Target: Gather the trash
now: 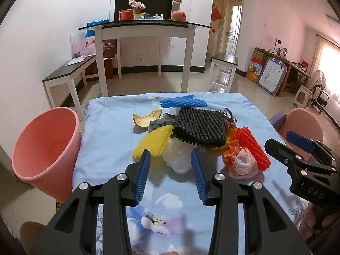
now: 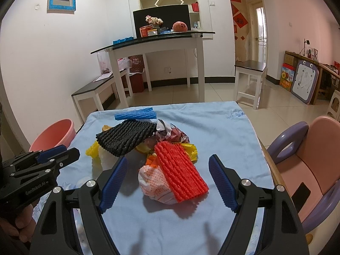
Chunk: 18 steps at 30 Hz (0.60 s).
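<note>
bright, pinkish daylight from the right window; soft shadows, sharp focus, fisheye bending and dark corners.

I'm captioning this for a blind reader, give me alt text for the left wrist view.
The open left gripper hovers over a pile of trash on a blue tablecloth: yellow foam net, black foam net, white plastic bag, orange peel. A pink bin stands left of the table; the right gripper enters at right.

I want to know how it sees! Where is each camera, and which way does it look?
Left wrist: sits on the left gripper, looks forward over the trash pile toward the pink bin; the right gripper shows too.
Right wrist: sits on the right gripper, faces the red foam net; the left gripper shows.
Both see the black foam net.
</note>
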Tool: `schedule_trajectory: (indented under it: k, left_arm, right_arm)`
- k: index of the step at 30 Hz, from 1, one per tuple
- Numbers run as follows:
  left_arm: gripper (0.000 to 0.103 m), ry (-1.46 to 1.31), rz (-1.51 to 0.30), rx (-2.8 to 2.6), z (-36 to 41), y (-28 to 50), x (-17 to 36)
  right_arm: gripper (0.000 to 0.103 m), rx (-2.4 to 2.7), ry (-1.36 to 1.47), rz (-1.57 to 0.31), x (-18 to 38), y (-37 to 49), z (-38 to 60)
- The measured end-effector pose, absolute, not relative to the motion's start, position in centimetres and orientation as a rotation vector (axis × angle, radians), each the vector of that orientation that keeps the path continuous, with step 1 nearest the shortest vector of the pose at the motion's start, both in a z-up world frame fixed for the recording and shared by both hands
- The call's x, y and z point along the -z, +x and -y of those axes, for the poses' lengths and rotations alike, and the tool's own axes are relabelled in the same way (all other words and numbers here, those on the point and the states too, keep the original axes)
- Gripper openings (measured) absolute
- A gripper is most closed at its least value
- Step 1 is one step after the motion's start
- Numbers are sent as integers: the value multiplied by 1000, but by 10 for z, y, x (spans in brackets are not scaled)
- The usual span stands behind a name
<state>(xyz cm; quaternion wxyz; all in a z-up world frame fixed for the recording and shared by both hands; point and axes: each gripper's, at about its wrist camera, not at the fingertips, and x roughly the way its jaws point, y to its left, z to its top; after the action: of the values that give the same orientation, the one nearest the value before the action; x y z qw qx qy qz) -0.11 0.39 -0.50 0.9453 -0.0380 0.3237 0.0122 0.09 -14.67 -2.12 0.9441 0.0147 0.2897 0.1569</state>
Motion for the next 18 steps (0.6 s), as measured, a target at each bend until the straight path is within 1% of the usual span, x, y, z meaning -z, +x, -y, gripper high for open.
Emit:
schedule_trajectory:
  k: [11,18]
  left_arm:
    - [41,-82,-660,-22,-9,3,15]
    - [41,-95,-656,-6,-16,-3,30]
  right_arm:
    - [75,-321,32,-602,33,2,142]
    - [73,-325,35,-613,34,1,146]
